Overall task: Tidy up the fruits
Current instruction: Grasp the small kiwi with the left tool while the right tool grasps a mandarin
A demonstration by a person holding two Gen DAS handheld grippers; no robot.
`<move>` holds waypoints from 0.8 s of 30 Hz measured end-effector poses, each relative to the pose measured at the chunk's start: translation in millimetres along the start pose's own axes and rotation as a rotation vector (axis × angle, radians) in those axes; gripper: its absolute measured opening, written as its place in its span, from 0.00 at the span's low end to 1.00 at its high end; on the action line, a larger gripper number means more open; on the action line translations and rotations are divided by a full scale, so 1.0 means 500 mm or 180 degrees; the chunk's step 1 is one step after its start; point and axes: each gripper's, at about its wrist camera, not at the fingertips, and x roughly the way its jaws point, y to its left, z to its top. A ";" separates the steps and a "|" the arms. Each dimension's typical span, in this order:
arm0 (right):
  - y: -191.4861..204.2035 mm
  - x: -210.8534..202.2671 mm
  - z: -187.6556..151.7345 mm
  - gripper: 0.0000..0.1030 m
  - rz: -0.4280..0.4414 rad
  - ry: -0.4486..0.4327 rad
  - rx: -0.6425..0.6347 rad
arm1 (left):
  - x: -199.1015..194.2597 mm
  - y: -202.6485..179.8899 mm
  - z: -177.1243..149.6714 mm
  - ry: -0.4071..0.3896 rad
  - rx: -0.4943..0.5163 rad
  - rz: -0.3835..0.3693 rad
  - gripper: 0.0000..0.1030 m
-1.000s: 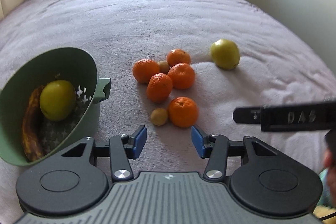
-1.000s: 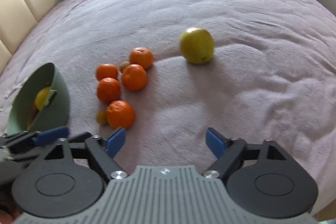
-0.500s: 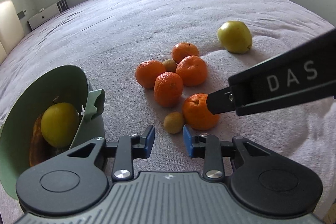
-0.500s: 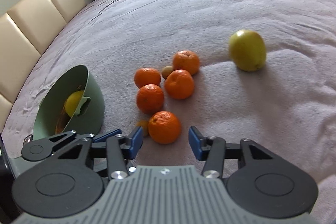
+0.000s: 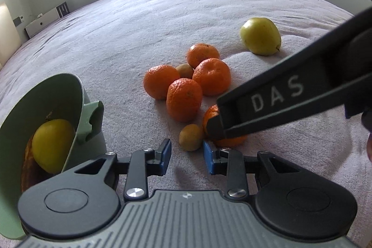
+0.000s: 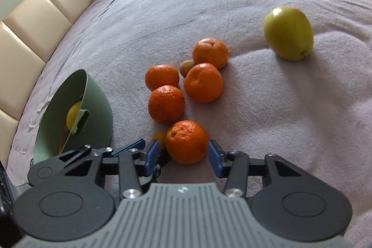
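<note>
Several mandarins lie in a cluster on the grey blanket. My right gripper (image 6: 181, 156) is open, its blue pads on either side of the nearest mandarin (image 6: 187, 141), close to touching it. In the left wrist view that mandarin (image 5: 229, 138) is partly hidden by the right gripper's finger. My left gripper (image 5: 187, 158) is open and empty, just short of a small brownish-yellow fruit (image 5: 191, 137). A green bowl (image 5: 58, 94) at the left holds a yellow fruit (image 5: 52, 144) and a banana. A yellow-green apple (image 6: 288, 33) lies apart at the right.
A second small brownish fruit (image 6: 187, 66) sits among the mandarins. The bowl (image 6: 97, 94) leans on the soft blanket beside my left gripper. A beige padded headboard (image 6: 30, 22) runs along the left. Bare blanket stretches beyond the fruit.
My right gripper has moved forward and closed in around the nearest mandarin. My left gripper has opened a little wider and edged toward the small fruit.
</note>
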 end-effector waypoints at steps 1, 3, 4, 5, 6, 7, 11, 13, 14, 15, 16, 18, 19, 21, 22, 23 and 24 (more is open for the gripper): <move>-0.002 0.003 0.001 0.44 0.0008 0.0006 0.0014 | 0.001 0.000 0.000 -0.0019 0.0009 0.0001 0.36; -0.008 0.007 0.003 0.44 0.0020 0.0008 0.0063 | 0.002 -0.001 0.000 -0.0046 0.0032 0.0008 0.36; -0.011 0.009 0.005 0.44 0.0031 0.0007 0.0097 | 0.002 -0.001 0.000 -0.0063 0.0042 0.0012 0.36; -0.015 0.010 0.006 0.44 0.0044 0.0004 0.0134 | 0.003 -0.002 0.000 -0.0075 0.0050 0.0014 0.36; -0.019 0.013 0.007 0.44 0.0055 0.0010 0.0174 | 0.003 -0.003 0.000 -0.0086 0.0056 0.0015 0.36; -0.024 0.017 0.008 0.44 0.0065 0.0015 0.0218 | 0.005 -0.003 0.001 -0.0095 0.0061 0.0013 0.36; -0.039 0.028 0.011 0.44 0.0116 0.0014 0.0377 | 0.005 -0.003 0.001 -0.0112 0.0054 -0.0023 0.33; -0.042 0.029 0.012 0.42 0.0117 0.0016 0.0415 | 0.008 -0.003 0.002 -0.0116 0.0060 -0.0048 0.29; -0.043 0.029 0.012 0.41 0.0117 0.0018 0.0420 | 0.009 -0.004 0.002 -0.0117 0.0069 -0.0054 0.29; -0.042 0.028 0.012 0.41 0.0112 0.0022 0.0421 | 0.008 -0.005 0.002 -0.0117 0.0075 -0.0053 0.28; -0.041 0.027 0.012 0.41 0.0105 0.0021 0.0410 | 0.009 -0.004 0.002 -0.0113 0.0072 -0.0066 0.27; -0.037 0.024 0.011 0.41 0.0088 0.0025 0.0376 | 0.010 -0.003 0.003 -0.0095 0.0055 -0.0092 0.24; -0.035 0.020 0.010 0.41 0.0080 0.0025 0.0359 | 0.010 -0.003 0.004 -0.0087 0.0055 -0.0095 0.24; -0.033 0.021 0.011 0.40 0.0069 0.0026 0.0337 | 0.012 -0.003 0.006 -0.0063 0.0059 -0.0096 0.24; -0.032 0.022 0.011 0.40 0.0065 0.0026 0.0329 | 0.012 -0.004 0.008 -0.0051 0.0060 -0.0097 0.24; -0.031 0.022 0.012 0.40 0.0062 0.0024 0.0320 | 0.012 -0.004 0.010 -0.0035 0.0058 -0.0099 0.24; -0.030 0.022 0.012 0.40 0.0057 0.0019 0.0314 | 0.012 -0.004 0.011 -0.0016 0.0044 -0.0104 0.24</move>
